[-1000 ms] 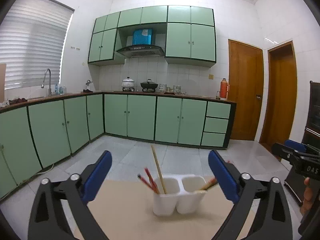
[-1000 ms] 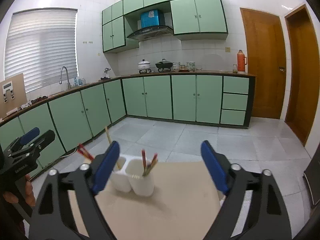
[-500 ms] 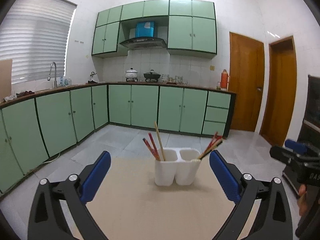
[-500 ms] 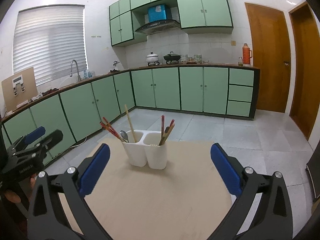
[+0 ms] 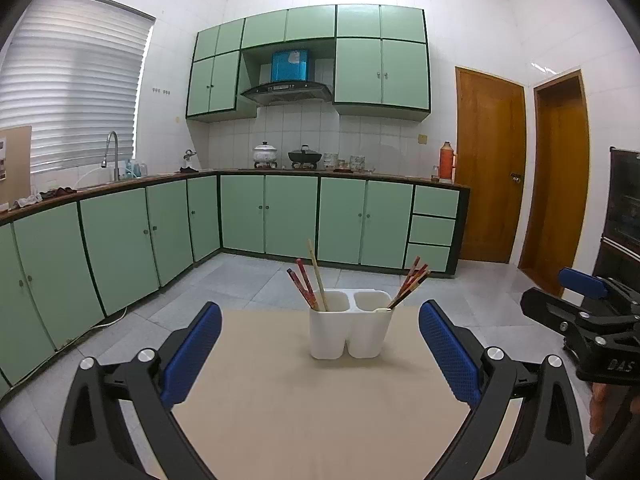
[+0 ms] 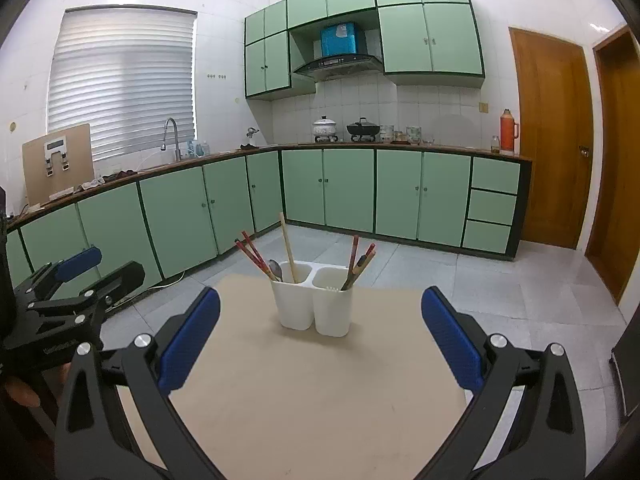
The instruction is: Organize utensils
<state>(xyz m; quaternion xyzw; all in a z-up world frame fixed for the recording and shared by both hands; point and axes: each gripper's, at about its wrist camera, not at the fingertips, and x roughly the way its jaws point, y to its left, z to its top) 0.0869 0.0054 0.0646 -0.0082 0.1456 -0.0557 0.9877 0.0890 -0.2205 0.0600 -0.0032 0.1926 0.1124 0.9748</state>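
Home kitchen, green cabinets [image 5: 288,216], range hood [image 5: 287,91], sink faucet [image 5: 111,152], stove pots [image 5: 265,154]

Utensil ends hidden inside white holder [image 6: 312,304]. Surface [image 6: 320,400] near edge cut off by frame. Countertop jars [image 6: 404,135] too small to identify. Hand [image 5: 600,404] mostly behind right tool [image 5: 580,312].

White "DAS" lettering on right gripper [image 5: 592,320] body; rest unreadable
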